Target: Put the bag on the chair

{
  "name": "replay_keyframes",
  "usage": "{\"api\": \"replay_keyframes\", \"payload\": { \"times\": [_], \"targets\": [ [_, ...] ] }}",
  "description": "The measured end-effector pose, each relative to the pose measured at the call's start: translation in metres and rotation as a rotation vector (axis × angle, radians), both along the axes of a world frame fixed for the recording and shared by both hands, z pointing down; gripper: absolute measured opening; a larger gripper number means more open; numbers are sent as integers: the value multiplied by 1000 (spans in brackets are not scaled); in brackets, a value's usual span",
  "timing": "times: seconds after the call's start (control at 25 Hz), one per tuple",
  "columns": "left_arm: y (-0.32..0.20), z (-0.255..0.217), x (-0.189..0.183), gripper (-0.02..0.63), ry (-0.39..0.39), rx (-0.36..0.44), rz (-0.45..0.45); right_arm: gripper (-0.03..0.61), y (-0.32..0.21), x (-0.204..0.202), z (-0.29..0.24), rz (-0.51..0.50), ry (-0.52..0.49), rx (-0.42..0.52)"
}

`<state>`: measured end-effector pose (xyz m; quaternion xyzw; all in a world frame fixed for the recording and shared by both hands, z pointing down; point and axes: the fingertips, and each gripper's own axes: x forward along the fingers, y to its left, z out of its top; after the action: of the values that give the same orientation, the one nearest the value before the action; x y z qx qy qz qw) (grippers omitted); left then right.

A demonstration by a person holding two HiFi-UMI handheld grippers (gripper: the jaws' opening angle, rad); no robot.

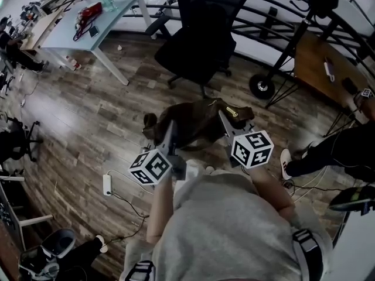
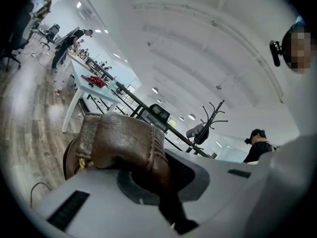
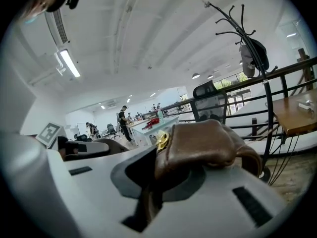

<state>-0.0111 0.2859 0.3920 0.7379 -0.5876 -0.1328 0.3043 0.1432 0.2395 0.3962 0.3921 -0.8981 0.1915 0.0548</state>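
Note:
A brown leather bag [image 1: 193,124] hangs above the wood floor between my two grippers, just in front of a black office chair [image 1: 199,40]. My left gripper [image 1: 171,130] is shut on the bag's left side. In the left gripper view, folded brown leather [image 2: 121,143] is pinched in the left gripper [image 2: 156,180], and the chair's back [image 2: 159,112] shows beyond. My right gripper [image 1: 225,120] is shut on the bag's right side near a gold fitting [image 1: 232,112]. The right gripper view shows the leather [image 3: 208,145] clamped in the right gripper [image 3: 151,182], with the chair [image 3: 210,103] ahead.
A light blue table [image 1: 111,16] carrying a red item stands at the back left. A wooden desk [image 1: 319,63] and a wheel [image 1: 261,86] are at the right, with a railing behind the chair. A person's legs [image 1: 328,151] are at the right. A power strip [image 1: 107,184] lies on the floor.

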Motion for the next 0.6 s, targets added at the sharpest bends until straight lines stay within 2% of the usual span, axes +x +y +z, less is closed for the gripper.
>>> {"api": "replay_keyframes", "payload": {
  "times": [0.28, 0.6],
  "targets": [
    [-8, 2, -4, 14, 16, -11, -8, 23, -9, -3, 3, -18, -5, -24],
    [-56, 6, -16, 14, 12, -21, 1, 23, -54, -15, 5, 0, -7, -31]
  ]
}}
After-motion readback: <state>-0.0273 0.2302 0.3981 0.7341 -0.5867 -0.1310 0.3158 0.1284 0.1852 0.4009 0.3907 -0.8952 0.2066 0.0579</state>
